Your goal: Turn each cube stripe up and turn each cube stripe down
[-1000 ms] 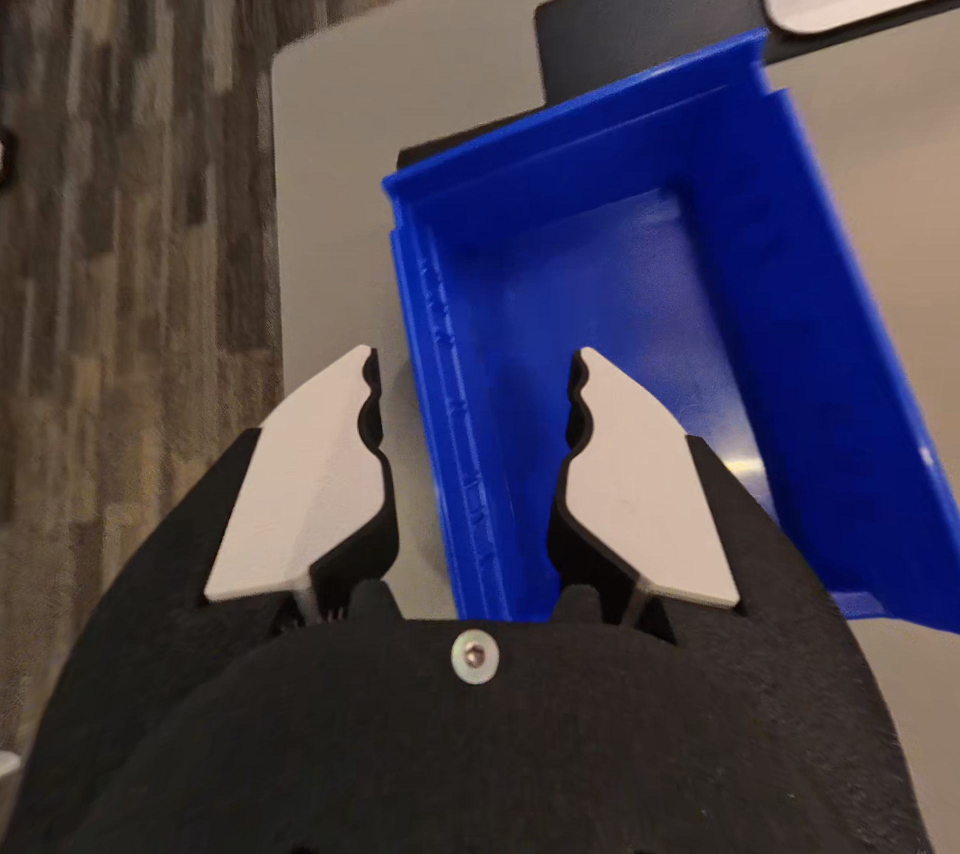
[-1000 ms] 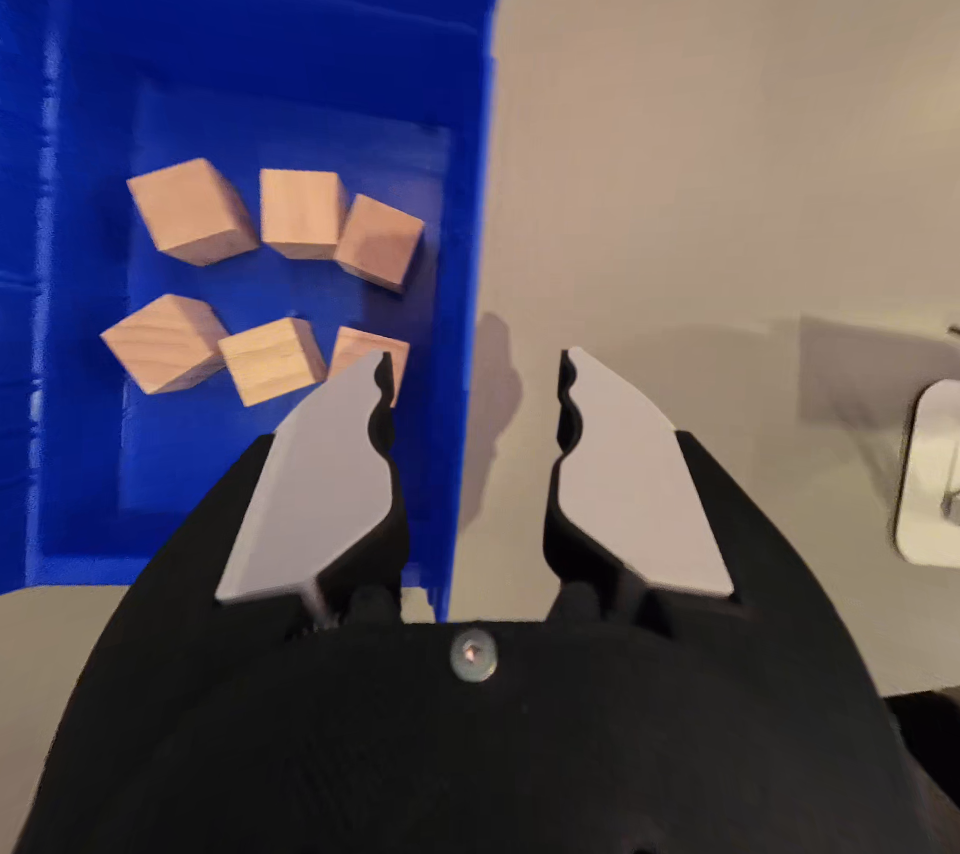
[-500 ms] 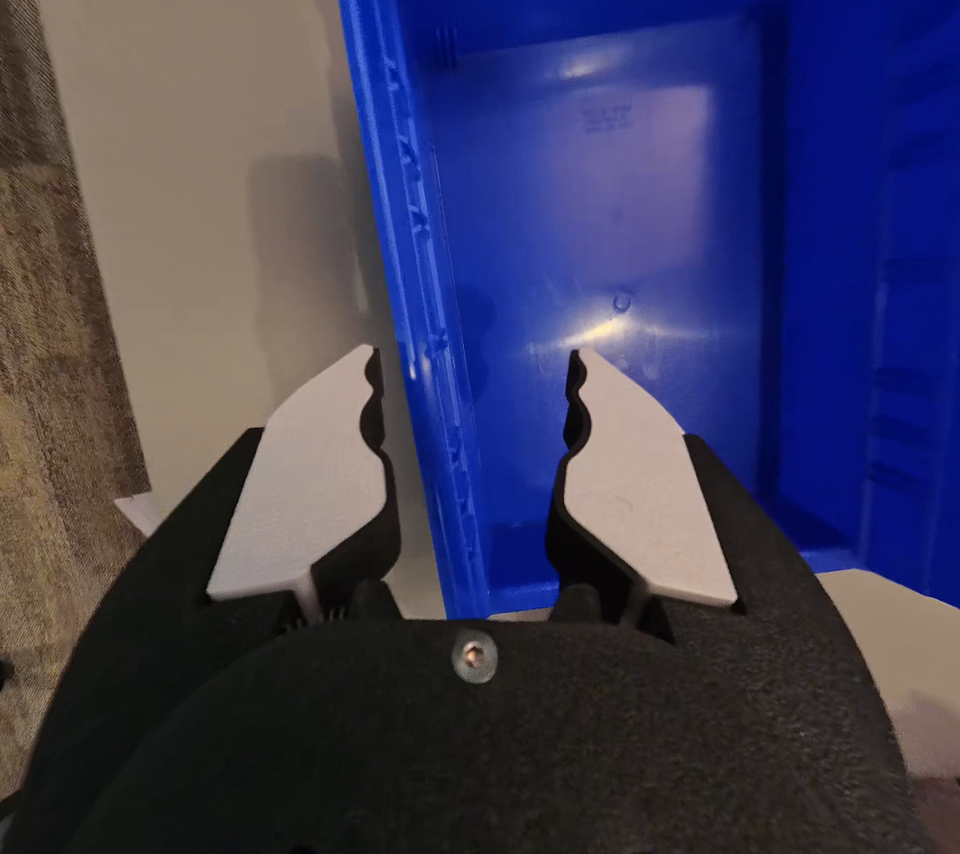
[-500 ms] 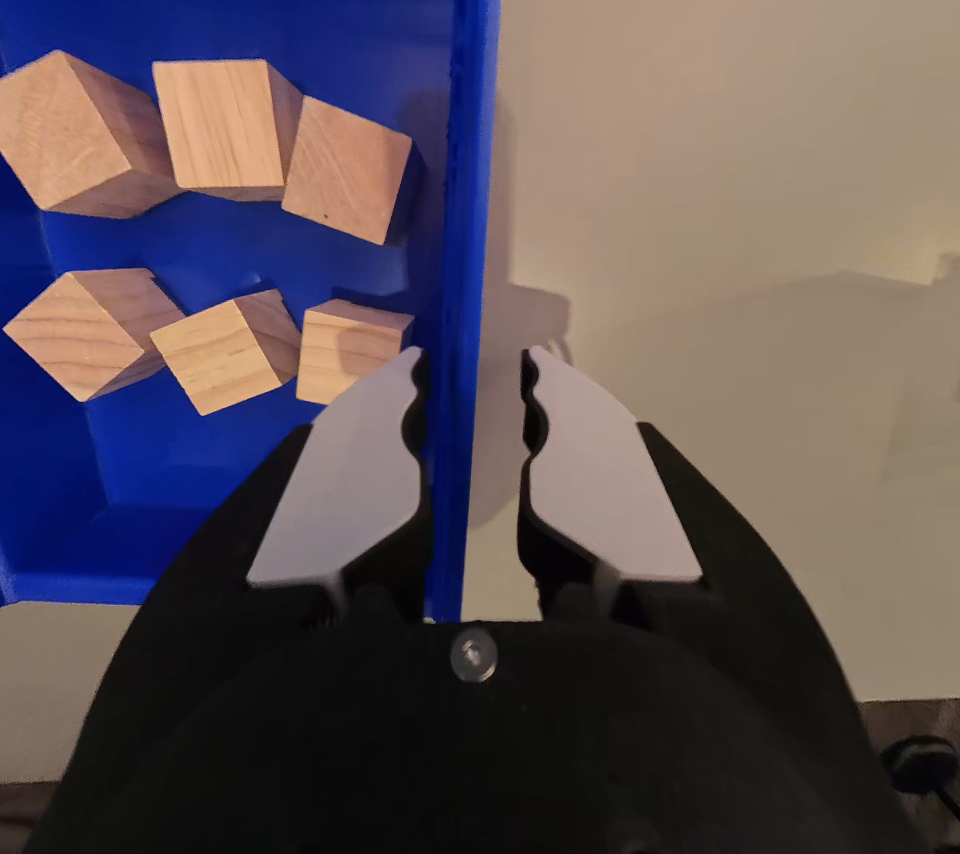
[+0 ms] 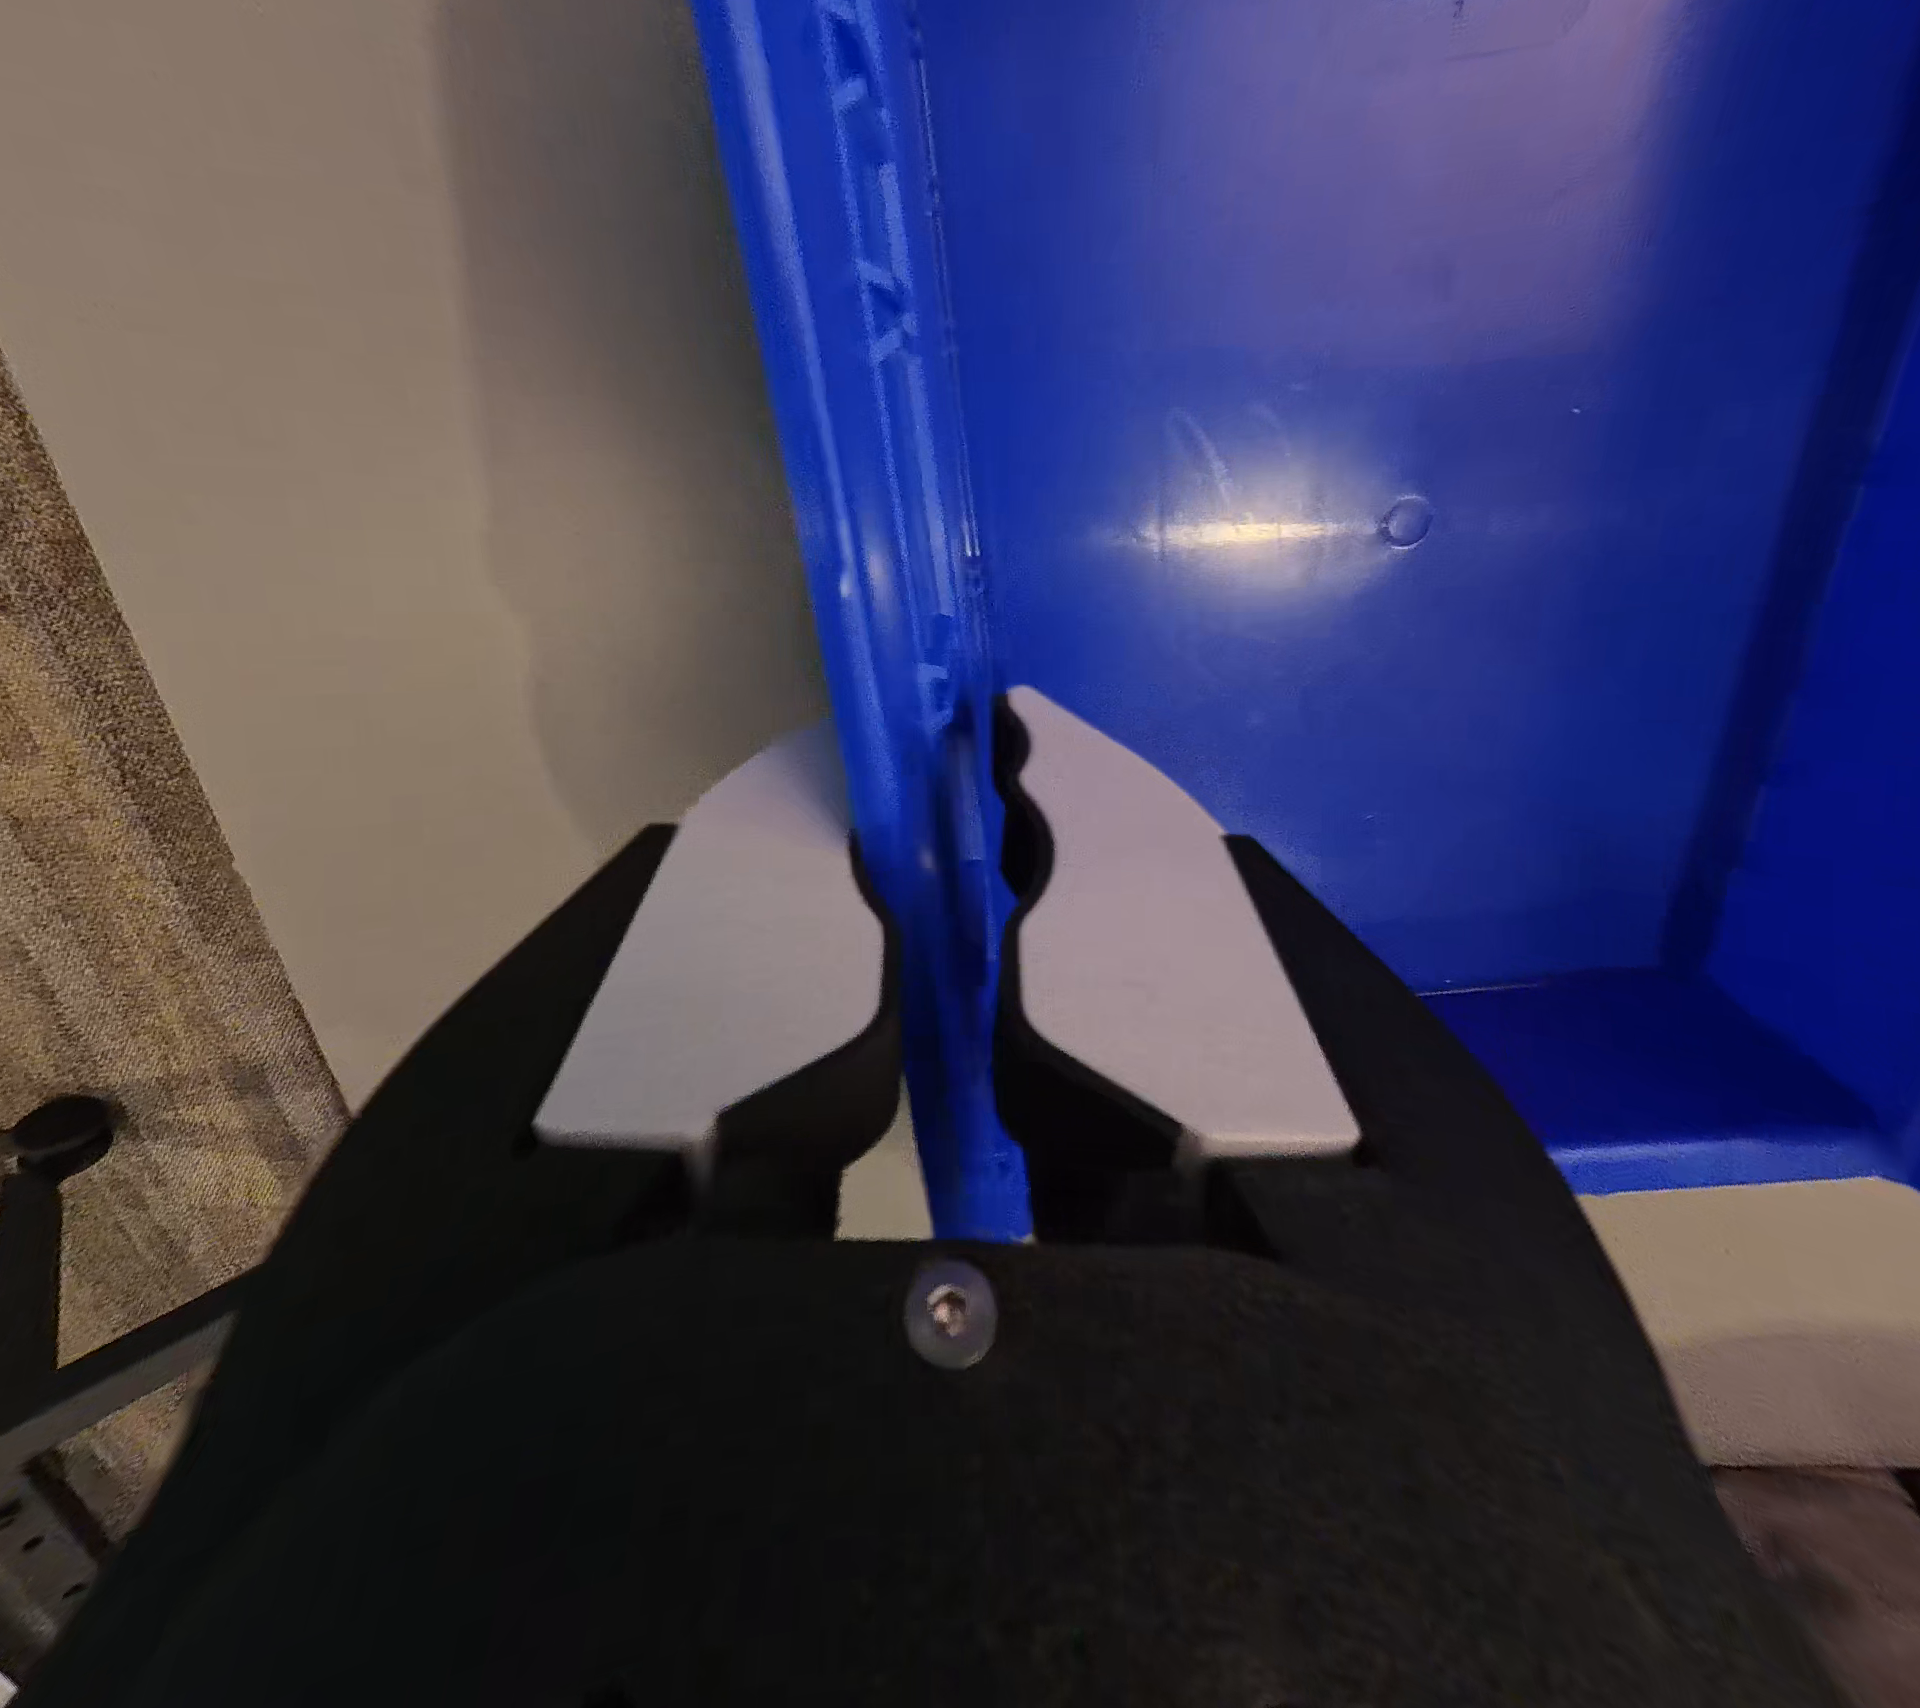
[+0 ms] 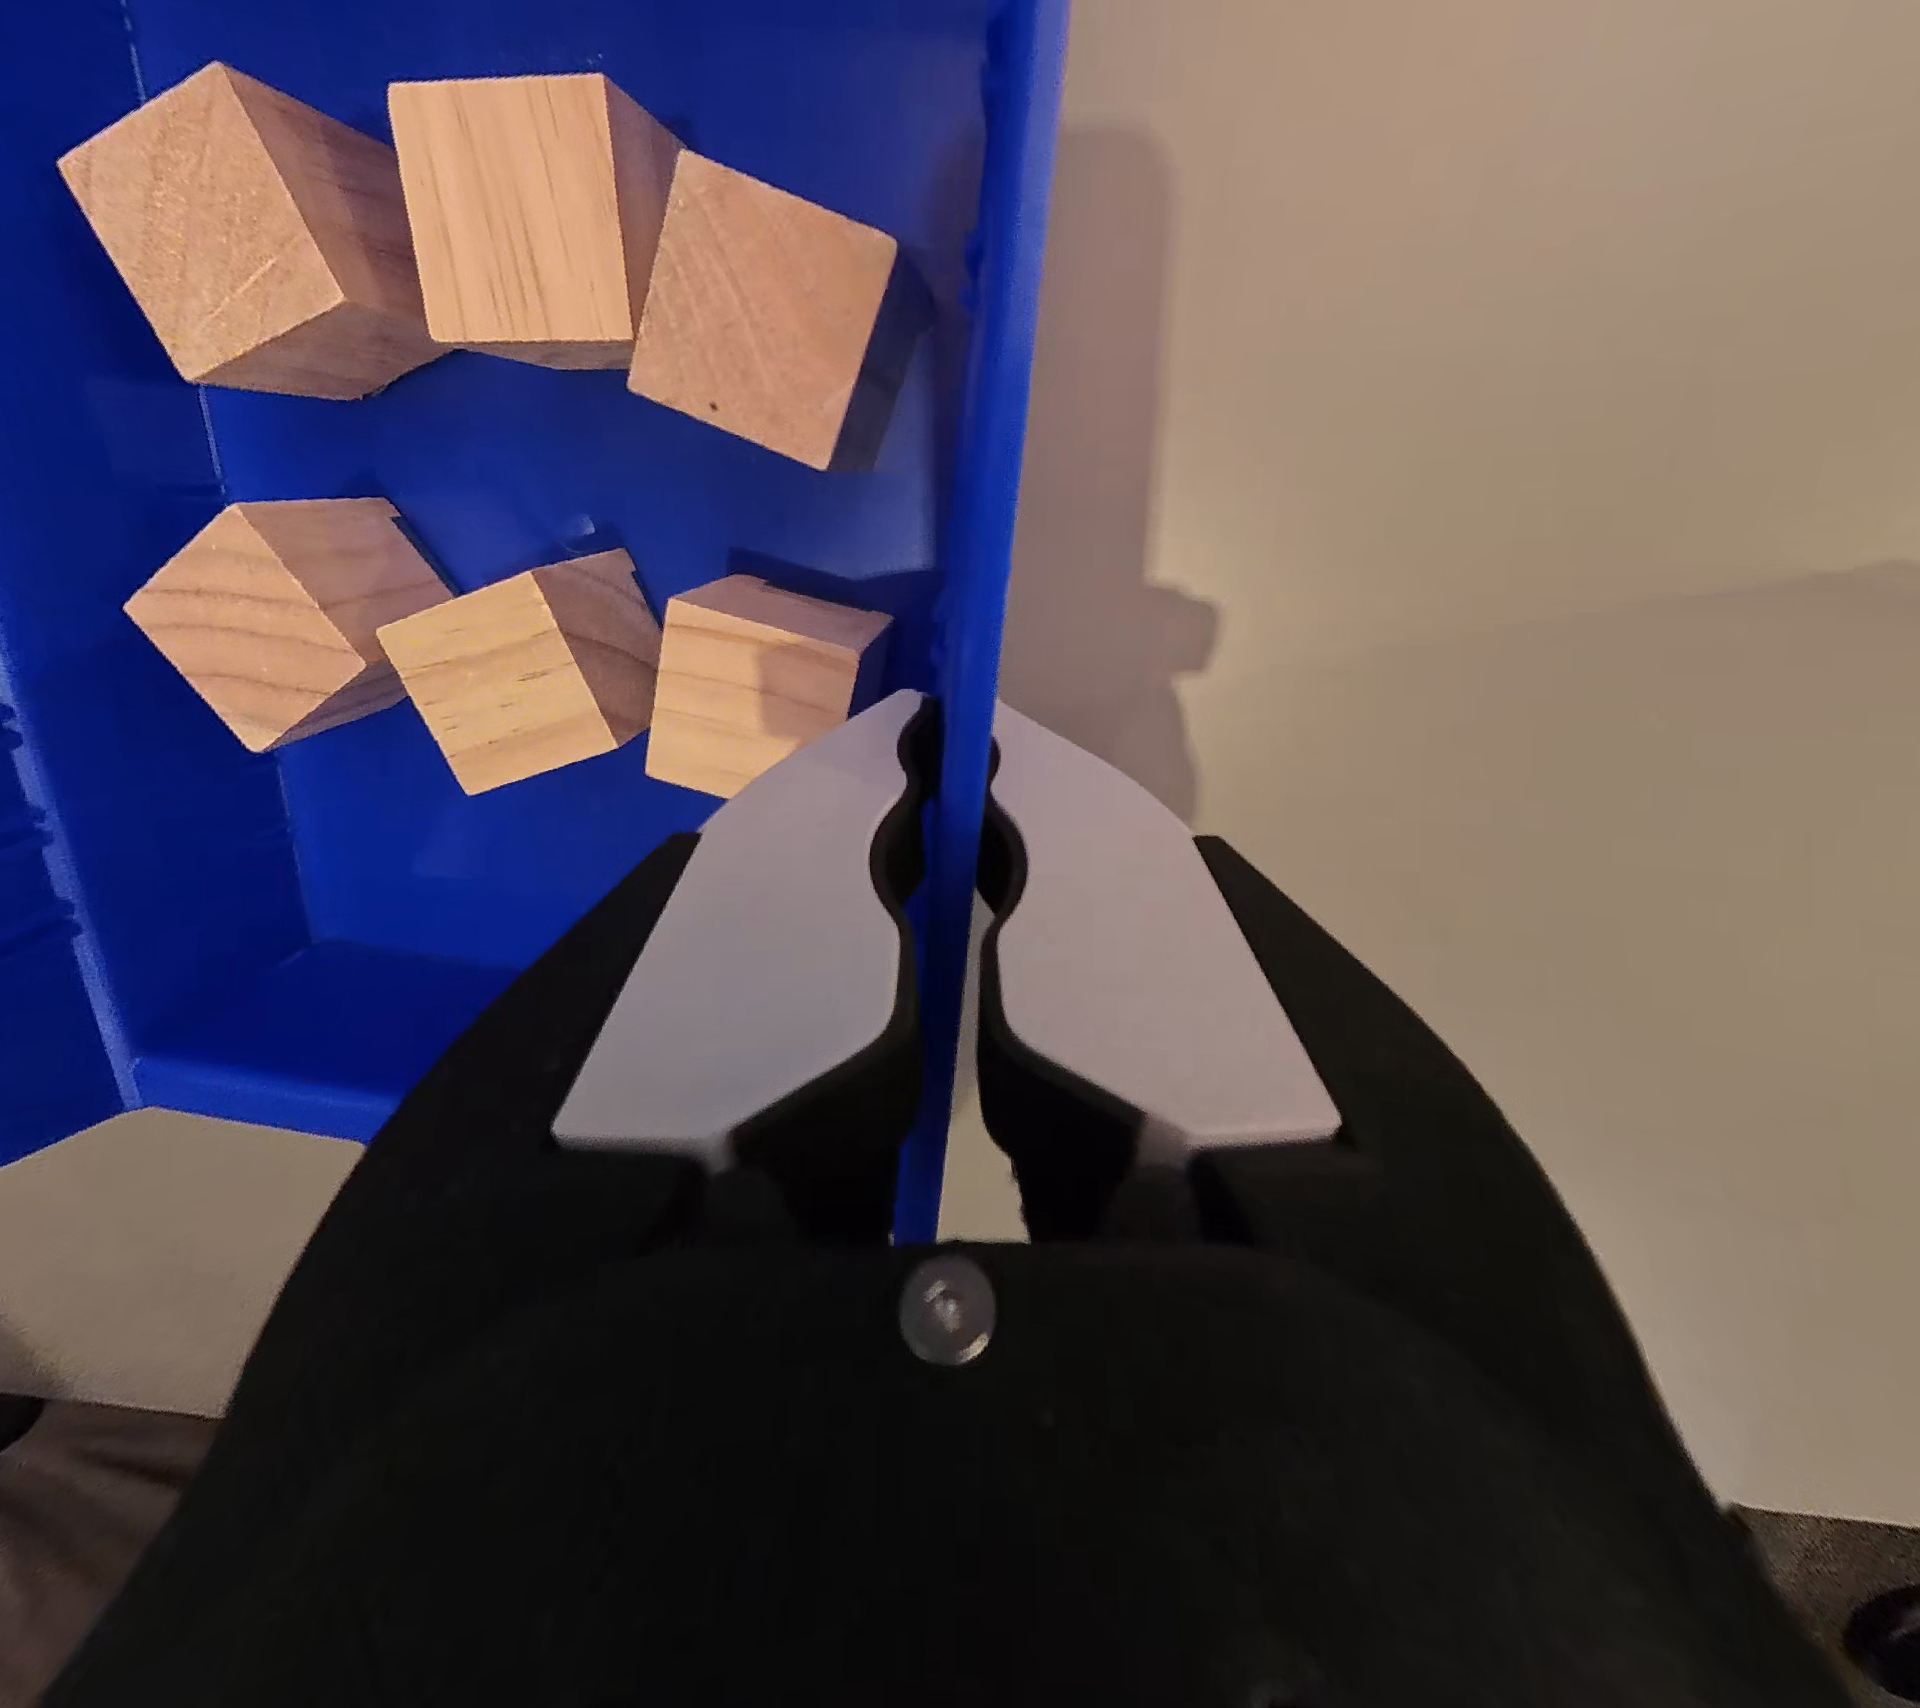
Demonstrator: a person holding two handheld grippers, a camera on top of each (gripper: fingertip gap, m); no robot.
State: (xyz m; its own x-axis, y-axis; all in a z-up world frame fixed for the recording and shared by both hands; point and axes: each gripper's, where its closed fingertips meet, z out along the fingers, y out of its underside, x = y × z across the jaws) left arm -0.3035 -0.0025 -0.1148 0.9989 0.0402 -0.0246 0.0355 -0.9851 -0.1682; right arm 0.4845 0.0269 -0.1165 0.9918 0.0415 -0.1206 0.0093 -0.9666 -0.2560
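left tool: pinching left wall of blue bin | right tool: pinching its right wall | six wood cubes: loose in bin by right wall, no stripes showing | cubes look light, hard, smooth; grab flat opposite sides

A pale beige tabletop is seen, crossed by soft grey shadows. Past its left edge, mottled grey-brown carpet is shown, and a black stand with a knob is partly seen there, low down.
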